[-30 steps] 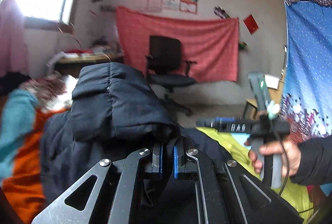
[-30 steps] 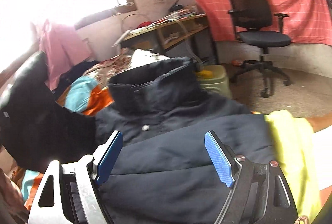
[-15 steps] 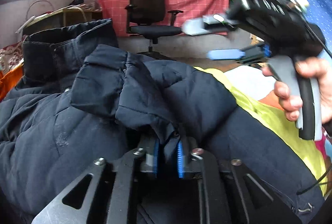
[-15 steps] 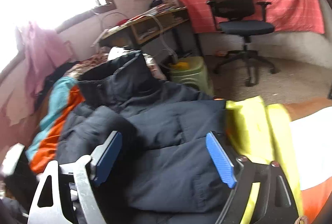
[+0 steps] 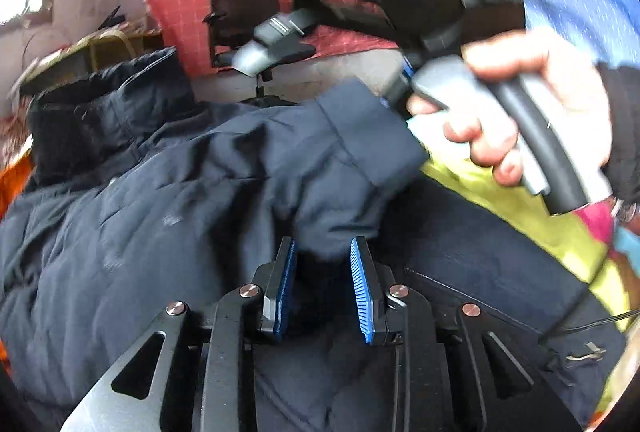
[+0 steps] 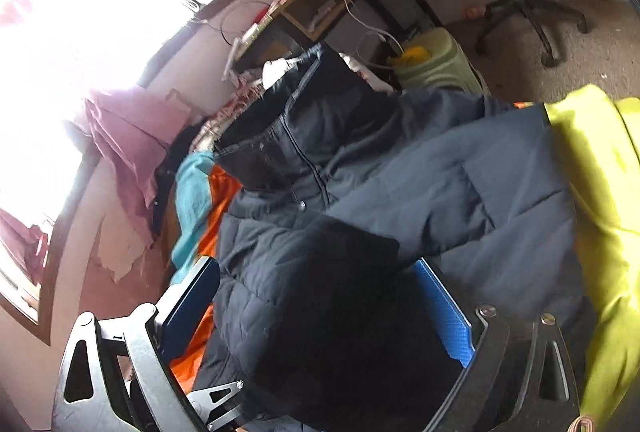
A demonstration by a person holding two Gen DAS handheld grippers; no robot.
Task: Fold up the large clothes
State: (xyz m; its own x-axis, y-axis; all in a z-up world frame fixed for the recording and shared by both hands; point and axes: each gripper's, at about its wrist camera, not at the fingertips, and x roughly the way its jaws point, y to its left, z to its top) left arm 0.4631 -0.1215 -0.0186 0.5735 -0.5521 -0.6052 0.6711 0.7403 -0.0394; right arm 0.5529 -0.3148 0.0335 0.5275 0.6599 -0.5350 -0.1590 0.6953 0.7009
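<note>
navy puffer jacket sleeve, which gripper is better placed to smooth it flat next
Probably the left gripper. Its open jaws sit right at the folded sleeve lying across the navy puffer jacket. The right gripper, also open, looks raised and blurred beside the cuff in the left wrist view.

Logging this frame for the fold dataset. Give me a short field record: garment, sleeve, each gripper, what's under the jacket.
garment: dark navy puffer jacket, spread out, collar standing up
sleeve: folded across the jacket body, cuff towards the right gripper
left gripper: open, pads apart, sleeve fabric just ahead of them
right gripper: open, jaws wide, over the jacket; blurred in the left view
under jacket: yellow-green cloth on one side, orange and teal cloth on the other
</note>
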